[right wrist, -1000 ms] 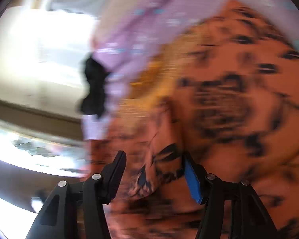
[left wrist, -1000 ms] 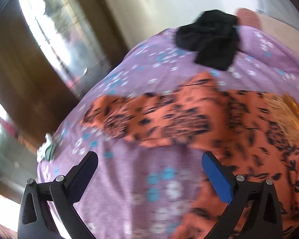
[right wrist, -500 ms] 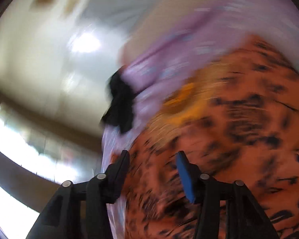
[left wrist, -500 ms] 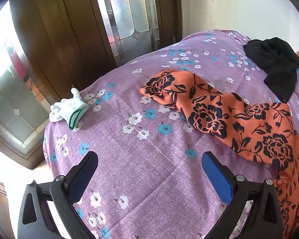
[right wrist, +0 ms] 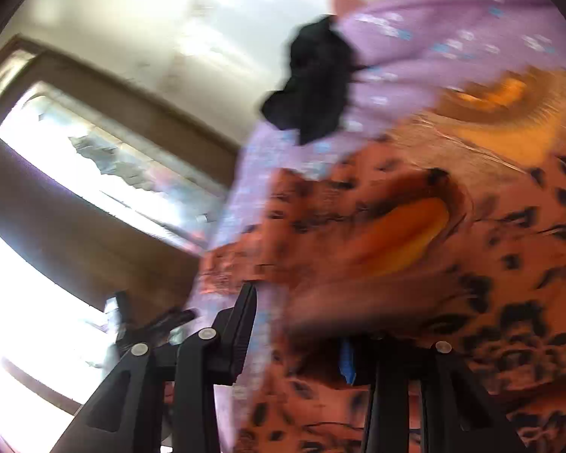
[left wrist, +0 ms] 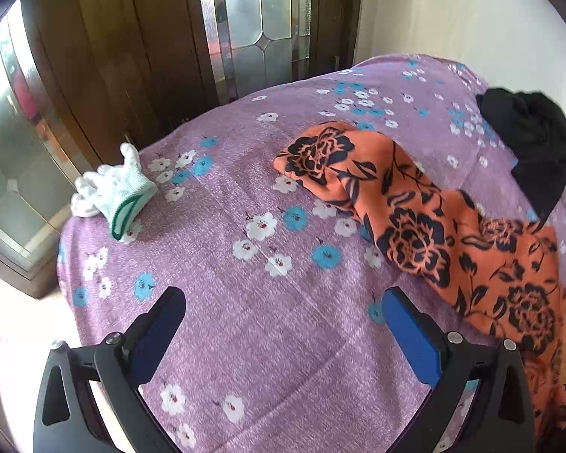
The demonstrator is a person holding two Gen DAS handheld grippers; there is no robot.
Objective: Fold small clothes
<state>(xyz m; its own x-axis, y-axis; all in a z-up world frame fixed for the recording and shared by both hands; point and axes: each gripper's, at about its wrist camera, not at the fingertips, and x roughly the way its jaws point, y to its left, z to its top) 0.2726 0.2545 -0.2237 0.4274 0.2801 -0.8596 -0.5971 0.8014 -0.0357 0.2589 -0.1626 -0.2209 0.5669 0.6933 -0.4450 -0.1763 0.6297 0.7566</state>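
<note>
Orange black-flowered thin cloth garment: limp, light, slippery. Pinch its sleeve end. Your left gripper gapes, empty; right gripper: grip unreadable through blur.

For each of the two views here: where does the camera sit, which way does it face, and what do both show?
Left wrist: on the left hand-held gripper, open, facing the purple floral bedsheet, orange floral garment, white knit glove.
Right wrist: on the right hand-held gripper, tilted, blurred, close over the garment; its grip is unclear.
Shared: garment, sheet, crumpled black cloth.
</note>
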